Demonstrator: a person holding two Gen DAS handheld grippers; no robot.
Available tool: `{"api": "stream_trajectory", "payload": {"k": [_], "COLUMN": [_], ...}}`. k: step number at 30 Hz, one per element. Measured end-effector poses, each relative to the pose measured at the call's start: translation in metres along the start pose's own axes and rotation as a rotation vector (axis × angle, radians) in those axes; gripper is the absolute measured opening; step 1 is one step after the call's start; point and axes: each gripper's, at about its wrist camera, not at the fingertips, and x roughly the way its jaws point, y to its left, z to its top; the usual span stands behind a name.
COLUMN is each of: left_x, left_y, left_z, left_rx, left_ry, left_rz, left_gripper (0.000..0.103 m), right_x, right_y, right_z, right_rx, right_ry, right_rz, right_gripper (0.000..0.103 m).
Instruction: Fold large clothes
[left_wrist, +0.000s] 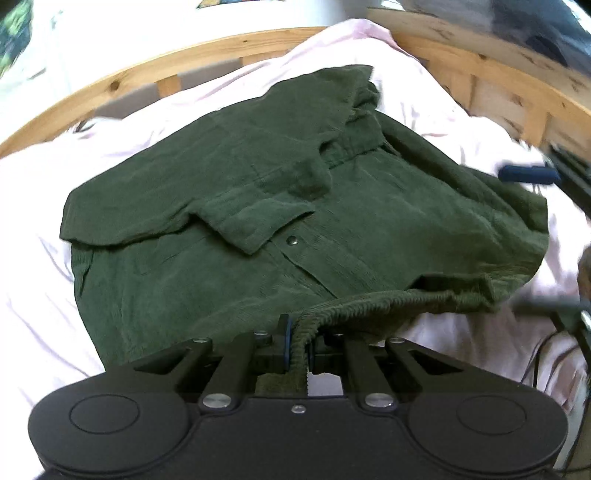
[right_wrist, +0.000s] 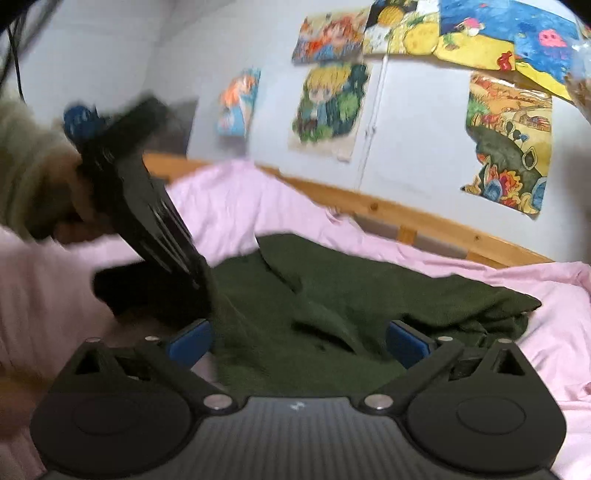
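On pink bedsheet: green corduroy jacket, hem at 6 o'clock clamped in left gripper jaws; right gripper jaws apart, empty.

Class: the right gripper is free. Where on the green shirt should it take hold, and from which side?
Probably the near hem, beside the left gripper; come low from the near edge. That ribbed edge lifts clear of the sheet.

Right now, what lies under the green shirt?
Pink bedding shows all around the green shirt, inside the wooden bed frame. Anything directly beneath the shirt is covered.
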Motion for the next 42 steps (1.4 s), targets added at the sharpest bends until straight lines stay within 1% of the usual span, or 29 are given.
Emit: {"api": "stream_trajectory", "payload": {"k": [1,3,4,5,6,7,8,9,10,12,13,15,17,19,21,22,25,27,28,30,31,33,34,35,36,37,39,40,42], "left_x": [0.001,0.001,0.0,-0.001,-0.002,-0.004,-0.004,-0.004,-0.004,-0.005,-0.006,-0.01,-0.013,-0.015,-0.014,-0.012,-0.001,0.01,0.015,0.027,0.032,0.03,0.026,0.02,0.013,0.008,-0.001,-0.006,-0.015], "left_y": [0.003,0.006,0.007,0.006,0.006,0.005,0.006,0.005,0.005,0.004,0.002,-0.002,-0.009,-0.021,-0.038,-0.045,-0.066,-0.072,-0.074,-0.076,-0.073,-0.067,-0.063,-0.059,-0.054,-0.049,-0.04,-0.037,-0.033], "left_z": [0.002,0.008,0.01,0.012,0.014,0.015,0.015,0.014,0.013,0.007,0.004,-0.003,-0.011,-0.021,-0.031,-0.036,-0.045,-0.049,-0.051,-0.06,-0.067,-0.079,-0.085,-0.088,-0.09,-0.09,-0.087,-0.085,-0.079], "left_rx": [-0.016,-0.034,-0.034,-0.032,-0.029,-0.029,-0.029,-0.027,-0.027,-0.03,-0.027,-0.011,0.032,0.093,0.154,0.171,0.19,0.149,0.139,0.174,0.19,0.204,0.211,0.207,0.19,0.176,0.164,0.163,0.167], "left_ry": [0.001,-0.003,-0.009,-0.014,-0.02,-0.025,-0.027,-0.026,-0.023,-0.019,-0.02,-0.022,-0.011,-0.006,0.005,0.007,-0.006,0.01,0.025,0.069,0.108,0.128,0.121,0.106,0.092,0.082,0.064,0.046,0.016], "left_rz": [-0.004,-0.01,-0.009,-0.008,-0.008,-0.012,-0.016,-0.019,-0.023,-0.017,-0.006,0.011,0.004,0.001,0.012,0.031,0.159,0.254,0.283,0.357,0.386,0.405,0.423,0.417,0.417,0.423,0.417,0.419,0.426], "left_gripper": [0.008,0.008,0.008,0.008,0.008,0.008,0.008,0.008,0.008,0.01,0.012,0.023,0.05,0.06,0.062,0.065,0.066,0.066,0.065,0.059,0.052,0.035,0.024,0.01,0.008,0.008,0.007,0.006,0.006], "right_x": [0.0,0.009,0.015,0.024,0.034,0.042,0.049,0.055,0.059,0.065,0.067,0.068,0.067,0.067,0.067,0.066,0.066,0.063,0.062,0.059,0.058,0.055,0.055,0.054,0.053,0.052,0.049,0.048,0.045], "right_y": [0.002,0.014,0.023,0.033,0.04,0.044,0.045,0.043,0.038,0.029,0.026,0.02,0.012,0.003,-0.008,-0.012,-0.019,-0.018,-0.018,-0.017,-0.017,-0.016,-0.014,-0.011,-0.006,-0.002,0.009,0.013,0.019], "right_z": [0.0,-0.004,-0.008,-0.014,-0.019,-0.025,-0.03,-0.032,-0.032,-0.028,-0.025,-0.018,-0.008,0.0,0.008,0.011,0.018,0.021,0.021,0.02,0.02,0.017,0.016,0.013,0.008,0.002,-0.016,-0.025,-0.046], "right_rx": [-0.01,-0.096,-0.165,-0.238,-0.299,-0.343,-0.361,-0.364,-0.351,-0.303,-0.276,-0.208,-0.117,-0.042,0.039,0.067,0.115,0.127,0.127,0.126,0.122,0.1,0.079,0.044,0.001,-0.051,-0.188,-0.249,-0.394], "right_ry": [0.008,0.07,0.107,0.159,0.212,0.259,0.292,0.311,0.319,0.31,0.295,0.268,0.24,0.218,0.195,0.189,0.167,0.156,0.152,0.15,0.152,0.159,0.167,0.184,0.212,0.246,0.346,0.392,0.495], "right_rz": [0.025,0.05,0.029,-0.021,-0.072,-0.114,-0.135,-0.153,-0.17,-0.182,-0.186,-0.181,-0.172,-0.168,-0.161,-0.158,-0.155,-0.155,-0.158,-0.161,-0.163,-0.163,-0.166,-0.169,-0.173,-0.183,-0.191,-0.182,-0.215], "right_gripper": [0.103,0.103,0.102,0.102,0.096,0.085,0.078,0.06,0.033,0.025,0.016,0.013,0.013,0.012,0.012,0.012,0.012,0.012,0.012,0.012,0.012,0.012,0.013,0.016,0.026,0.042,0.059,0.06,0.059]}}
